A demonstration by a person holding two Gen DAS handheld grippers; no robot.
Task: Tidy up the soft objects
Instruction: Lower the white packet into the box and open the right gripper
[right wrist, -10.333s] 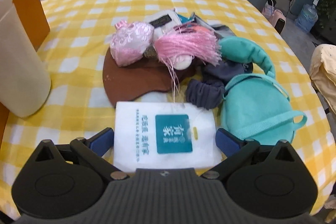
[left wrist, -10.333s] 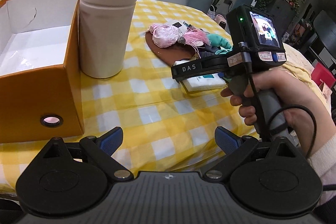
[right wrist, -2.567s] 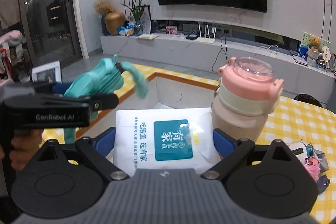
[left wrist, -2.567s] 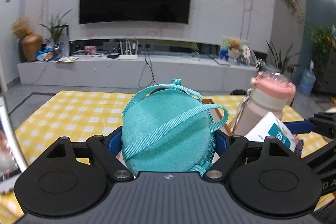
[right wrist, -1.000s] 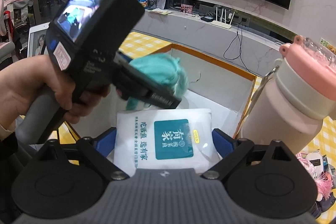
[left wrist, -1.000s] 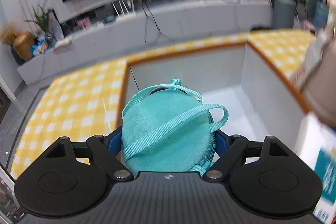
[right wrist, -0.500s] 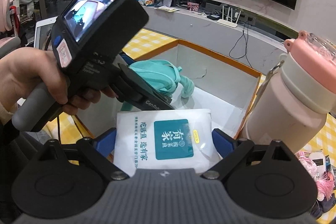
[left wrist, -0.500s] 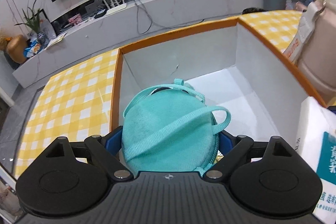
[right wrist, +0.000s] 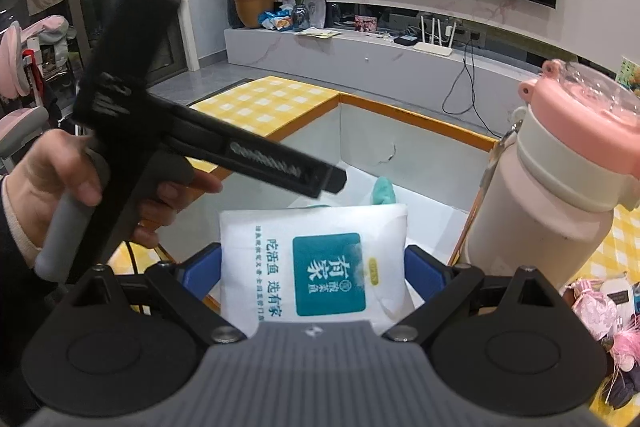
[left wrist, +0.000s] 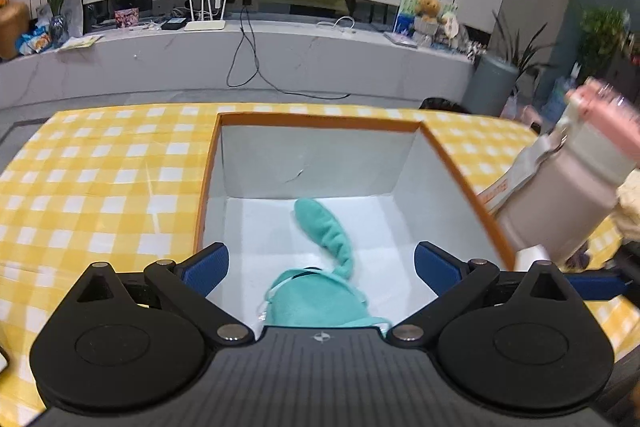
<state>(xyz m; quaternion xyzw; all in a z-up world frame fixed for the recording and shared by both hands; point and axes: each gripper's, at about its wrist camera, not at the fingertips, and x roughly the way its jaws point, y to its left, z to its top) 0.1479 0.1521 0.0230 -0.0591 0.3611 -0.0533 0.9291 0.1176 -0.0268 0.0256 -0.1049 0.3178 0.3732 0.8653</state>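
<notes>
The teal soft pouch [left wrist: 320, 301] lies on the white floor of the orange-rimmed box [left wrist: 320, 119], with its tail [left wrist: 326, 227] stretched toward the far wall. My left gripper [left wrist: 322, 263] is open and empty above the box's near end. My right gripper [right wrist: 314, 267] is shut on a white packet with a teal label [right wrist: 320, 267], held over the box's near edge. The left gripper's body [right wrist: 256, 163] shows in the right wrist view, and a bit of teal tail [right wrist: 385, 191] peeks past the packet.
A tall cream bottle with a pink lid [right wrist: 560, 179] stands just right of the box, also in the left wrist view [left wrist: 572, 187]. Pink tassel and other soft items [right wrist: 600, 311] lie on the yellow checked tablecloth [left wrist: 100, 179] at the right.
My left gripper has opened and let go of the teal pouch, which now lies in the box. The left gripper has lifted slightly. My right gripper still holds the packet.
</notes>
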